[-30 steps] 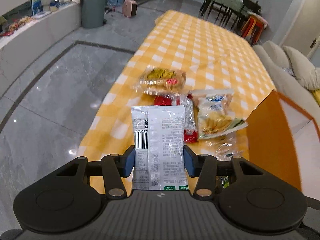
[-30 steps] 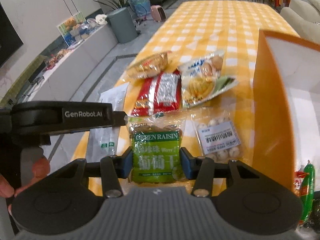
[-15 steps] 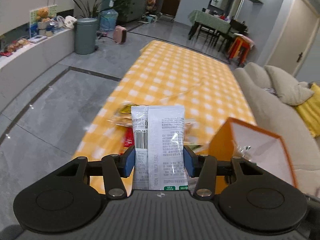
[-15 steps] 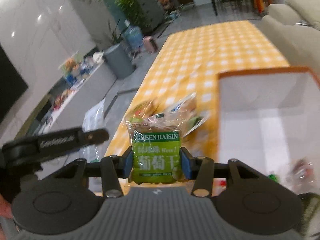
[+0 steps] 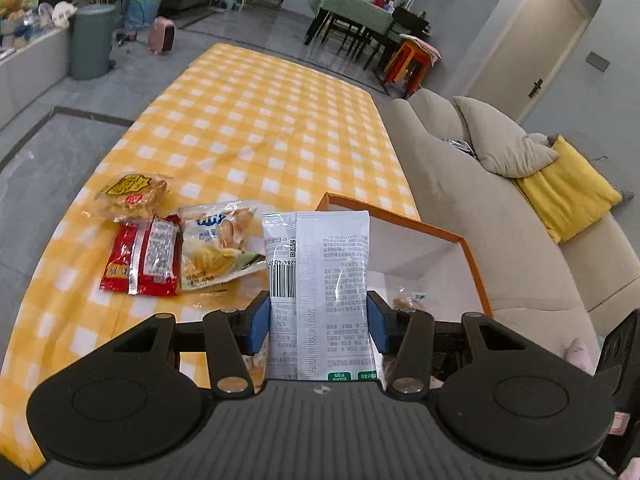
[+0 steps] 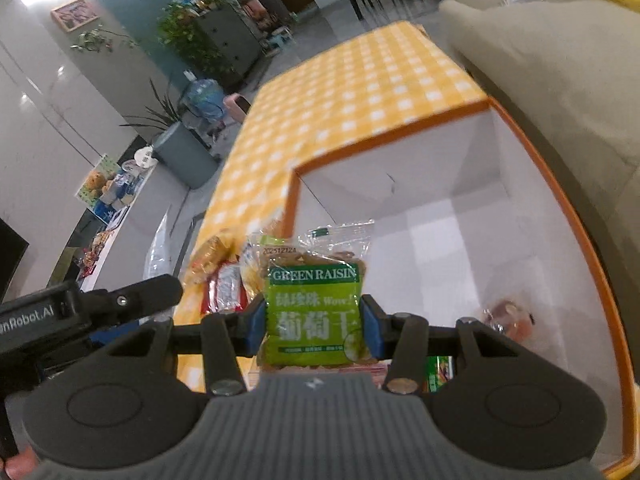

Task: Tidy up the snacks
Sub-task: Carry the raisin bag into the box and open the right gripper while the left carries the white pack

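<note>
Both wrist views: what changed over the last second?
Both grippers rose from the loose snacks and swung toward the orange-rimmed white box. The right gripper now carries its green raisin packet at the box's opening; the left gripper holds its white printed packet facing it. Nothing released. The red packet and its neighbours stayed on the yellow checked tablecloth.

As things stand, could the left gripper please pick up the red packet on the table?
Probably not yet. The left gripper is shut on a white packet, so its jaws are full. The red packet lies uncovered on the table, so the way looks free afterwards.
</note>
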{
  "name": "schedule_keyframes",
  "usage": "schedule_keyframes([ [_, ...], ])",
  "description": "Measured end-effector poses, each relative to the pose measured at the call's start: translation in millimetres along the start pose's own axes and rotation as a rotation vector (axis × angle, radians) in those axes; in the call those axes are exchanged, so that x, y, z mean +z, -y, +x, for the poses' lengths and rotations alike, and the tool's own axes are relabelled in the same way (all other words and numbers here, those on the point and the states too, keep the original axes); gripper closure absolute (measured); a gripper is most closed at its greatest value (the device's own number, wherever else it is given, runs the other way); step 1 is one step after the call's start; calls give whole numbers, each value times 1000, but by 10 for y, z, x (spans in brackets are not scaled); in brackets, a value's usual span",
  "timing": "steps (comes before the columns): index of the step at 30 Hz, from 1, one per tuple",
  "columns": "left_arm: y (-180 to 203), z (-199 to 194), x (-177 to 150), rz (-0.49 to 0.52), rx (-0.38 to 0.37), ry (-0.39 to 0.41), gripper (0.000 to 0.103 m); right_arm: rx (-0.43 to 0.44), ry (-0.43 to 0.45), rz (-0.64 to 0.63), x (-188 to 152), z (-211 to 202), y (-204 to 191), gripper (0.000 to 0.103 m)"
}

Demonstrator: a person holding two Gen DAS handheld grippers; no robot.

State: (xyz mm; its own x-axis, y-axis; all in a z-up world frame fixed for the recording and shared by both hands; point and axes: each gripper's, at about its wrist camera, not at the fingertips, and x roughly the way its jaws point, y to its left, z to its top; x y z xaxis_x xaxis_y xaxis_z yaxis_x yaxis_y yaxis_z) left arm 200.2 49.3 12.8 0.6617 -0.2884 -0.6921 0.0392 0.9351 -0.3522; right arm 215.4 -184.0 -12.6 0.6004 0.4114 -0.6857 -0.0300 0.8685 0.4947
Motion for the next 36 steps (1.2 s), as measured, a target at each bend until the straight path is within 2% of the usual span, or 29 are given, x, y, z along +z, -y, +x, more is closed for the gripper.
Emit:
schedule_keyframes([
  [3,52,59,-54,46,35,27,47,24,-41,14,20,126,66,55],
  [6,40,149,-99,64,47,9,47,-11,-69,11,30,287,99,55],
  [13,-141,234,-135,57,56,-30,47,-56,-116,76,28,619,226,55],
  [23,-347,327,-116,36,65,-62,47,-103,-176,82,6,883,226,54],
  [26,-400,343,-112,23,68,-68,47,-101,-197,102,1,946,265,48],
  [28,-428,344,-104,11,65,-71,47,-92,-187,95,14,930,259,47],
  [29,-440,344,-98,2,62,-76,47,-82,-186,97,20,926,261,42],
  [36,-396,263,-74,9,49,-65,47,-70,-145,106,61,802,222,43],
])
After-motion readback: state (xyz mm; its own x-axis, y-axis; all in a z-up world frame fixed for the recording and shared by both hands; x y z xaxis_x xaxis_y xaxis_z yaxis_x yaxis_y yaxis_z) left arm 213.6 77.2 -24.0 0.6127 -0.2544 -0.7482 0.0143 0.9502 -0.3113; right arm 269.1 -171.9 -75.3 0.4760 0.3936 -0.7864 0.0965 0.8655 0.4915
